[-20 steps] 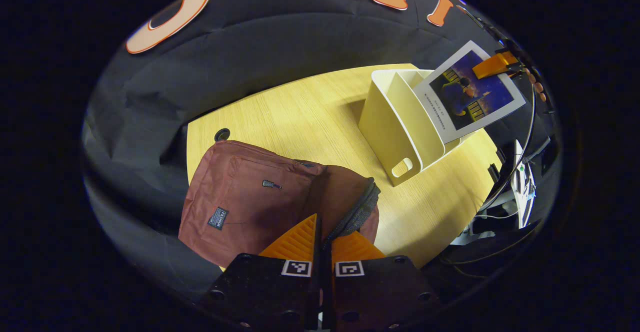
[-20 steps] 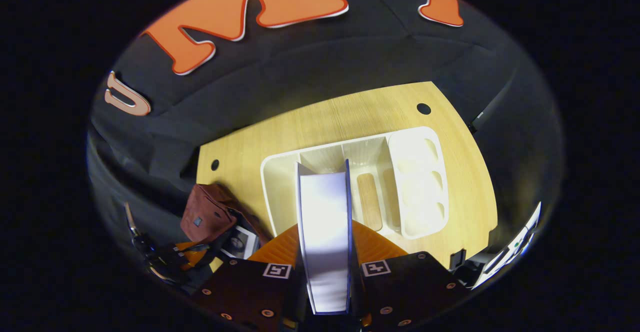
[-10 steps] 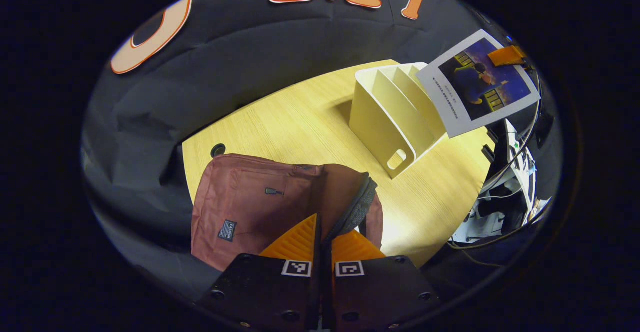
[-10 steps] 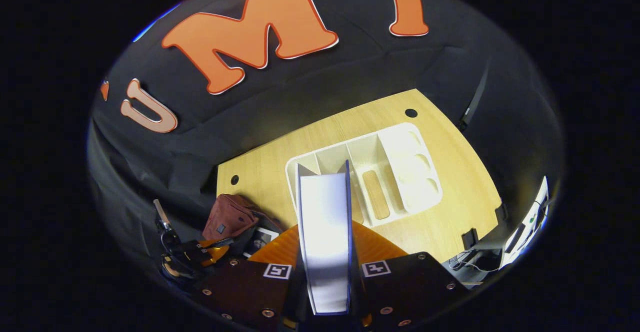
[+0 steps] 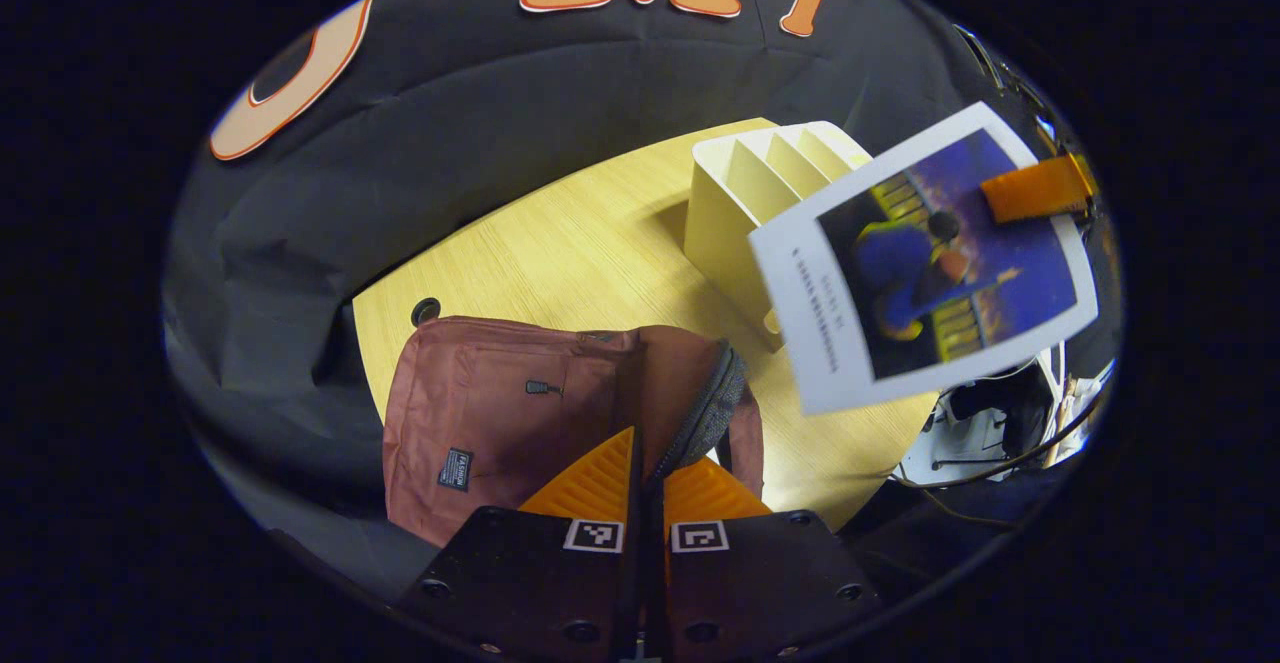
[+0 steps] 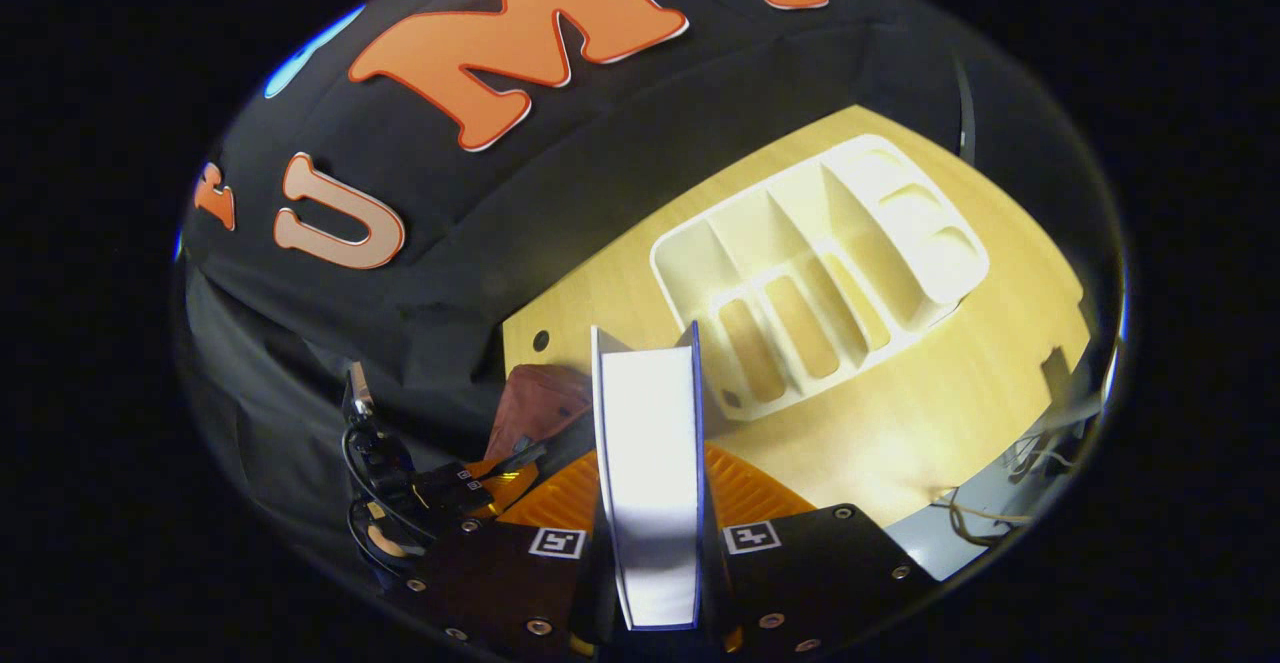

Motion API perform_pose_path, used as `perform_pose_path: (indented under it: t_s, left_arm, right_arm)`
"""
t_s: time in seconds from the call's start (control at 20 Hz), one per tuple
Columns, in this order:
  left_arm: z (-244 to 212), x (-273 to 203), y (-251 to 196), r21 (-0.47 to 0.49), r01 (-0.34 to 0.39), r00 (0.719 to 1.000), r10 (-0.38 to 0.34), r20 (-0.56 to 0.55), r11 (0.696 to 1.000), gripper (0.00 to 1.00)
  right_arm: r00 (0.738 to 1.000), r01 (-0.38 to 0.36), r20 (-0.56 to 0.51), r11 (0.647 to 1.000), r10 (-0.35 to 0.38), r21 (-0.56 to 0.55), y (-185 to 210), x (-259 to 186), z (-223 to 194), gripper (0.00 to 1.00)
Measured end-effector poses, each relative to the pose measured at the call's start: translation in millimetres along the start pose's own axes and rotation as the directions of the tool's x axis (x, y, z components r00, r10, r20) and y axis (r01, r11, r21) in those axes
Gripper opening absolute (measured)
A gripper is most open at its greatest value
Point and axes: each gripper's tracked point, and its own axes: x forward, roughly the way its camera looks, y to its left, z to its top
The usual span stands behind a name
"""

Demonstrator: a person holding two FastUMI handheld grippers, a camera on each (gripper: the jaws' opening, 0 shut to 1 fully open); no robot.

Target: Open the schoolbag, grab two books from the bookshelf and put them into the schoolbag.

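Right gripper view, right tool [image 6: 648,488] pinching book [image 6: 648,463], left tool [image 5: 645,473] clamping schoolbag [image 5: 520,403] zipper edge

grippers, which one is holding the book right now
The right gripper: its two fingers clamp the book between them. The left gripper is instead shut on the schoolbag's zipper edge.

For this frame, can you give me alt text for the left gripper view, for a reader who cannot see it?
The left gripper is closed on the zipper edge of a maroon schoolbag on a wooden table. To the right, the other gripper's finger holds a book in the air before a cream bookshelf.
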Motion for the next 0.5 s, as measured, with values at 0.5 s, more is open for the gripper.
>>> perform_pose_path:
  t_s: [0.5]
  left_arm:
    - [11, -34, 8, 0.019, -0.03, 0.998, 0.029, 0.047, 0.999, 0.04]
  right_arm:
    - [0.983, -0.12, -0.124, 0.987, 0.133, 0.102, 30, 78, -66, 0.35]
